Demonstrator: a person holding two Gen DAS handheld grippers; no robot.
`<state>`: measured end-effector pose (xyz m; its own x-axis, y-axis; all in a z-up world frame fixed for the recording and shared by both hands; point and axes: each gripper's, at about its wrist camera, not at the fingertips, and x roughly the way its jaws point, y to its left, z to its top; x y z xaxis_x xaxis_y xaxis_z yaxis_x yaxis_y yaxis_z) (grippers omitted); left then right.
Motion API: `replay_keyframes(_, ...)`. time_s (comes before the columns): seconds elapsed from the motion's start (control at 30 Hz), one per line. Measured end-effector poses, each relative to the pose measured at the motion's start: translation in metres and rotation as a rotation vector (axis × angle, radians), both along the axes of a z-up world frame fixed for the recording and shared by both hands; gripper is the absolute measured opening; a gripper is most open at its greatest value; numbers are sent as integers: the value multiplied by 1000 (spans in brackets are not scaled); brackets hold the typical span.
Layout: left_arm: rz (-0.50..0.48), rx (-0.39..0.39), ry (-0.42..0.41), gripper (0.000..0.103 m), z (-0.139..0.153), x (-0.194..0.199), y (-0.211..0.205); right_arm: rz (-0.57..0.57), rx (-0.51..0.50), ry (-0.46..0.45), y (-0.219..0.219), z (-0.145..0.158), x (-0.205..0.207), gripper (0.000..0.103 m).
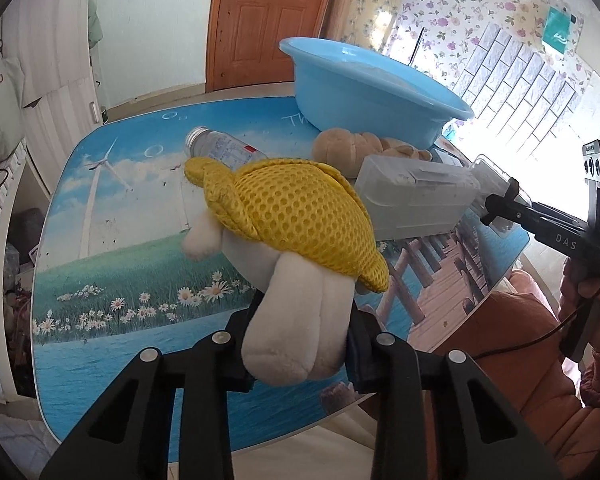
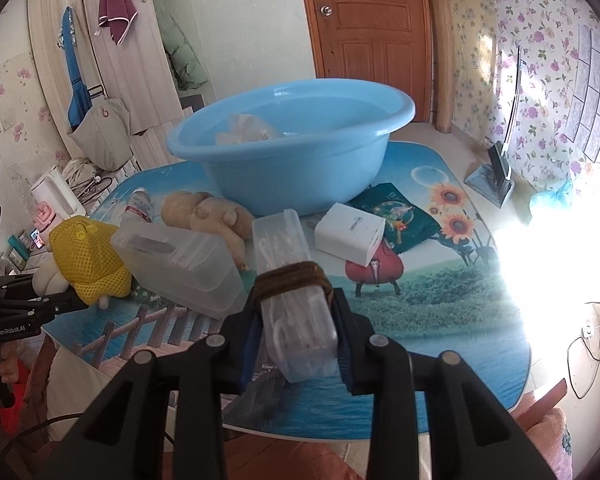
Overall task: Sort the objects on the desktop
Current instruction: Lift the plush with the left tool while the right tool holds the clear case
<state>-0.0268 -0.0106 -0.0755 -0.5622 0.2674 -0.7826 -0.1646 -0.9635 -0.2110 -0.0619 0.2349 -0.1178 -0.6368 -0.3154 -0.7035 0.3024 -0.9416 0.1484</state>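
Note:
A white plush toy with a yellow mesh cap (image 1: 296, 208) hangs just above the picture-printed table (image 1: 120, 272), and my left gripper (image 1: 300, 360) is shut on its white lower part. The same toy (image 2: 88, 260) shows at the left of the right wrist view. My right gripper (image 2: 296, 344) is shut on a long clear plastic case (image 2: 284, 248) with a brown band (image 2: 292, 276) around it, held tilted over the table's near side. A blue basin (image 2: 300, 152) stands at the back of the table with a cream cloth-like thing (image 2: 244, 130) inside.
Lying by the basin are a tan plush (image 2: 208, 212), a clear lidded box (image 2: 180, 268), a small bottle on its side (image 1: 224, 148), a white charger block (image 2: 350, 236) and a dark green packet (image 2: 396, 212). A wooden door stands behind.

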Motion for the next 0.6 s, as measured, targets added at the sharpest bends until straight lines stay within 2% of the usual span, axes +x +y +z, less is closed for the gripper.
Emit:
replay_keyframes(0.07, -2, 2, -5, 32, -1, -1, 0, 0, 0, -1, 0, 0, 0, 32)
replay_keyframes(0.13, 4, 5, -7, 41, -2, -1, -1, 1, -1, -4, 0, -1, 0, 32)
replay_keyframes(0.2, 23, 1, 2, 70, -1, -1, -2, 2, -3, -10, 1, -3, 0, 32)
replay_keyframes(0.3, 29, 20, 26, 85, 4, -2, -5, 3, -6, -16, 1, -4, -1, 32)
replay_keyframes(0.37, 39, 11, 29, 90, 6, -5, -5, 6, -8, -20, 2, -5, -1, 32)
replay_keyframes(0.6, 35, 2, 11, 96, 1, -22, 0, 15, -8, -32, 1, -8, -1, 32)
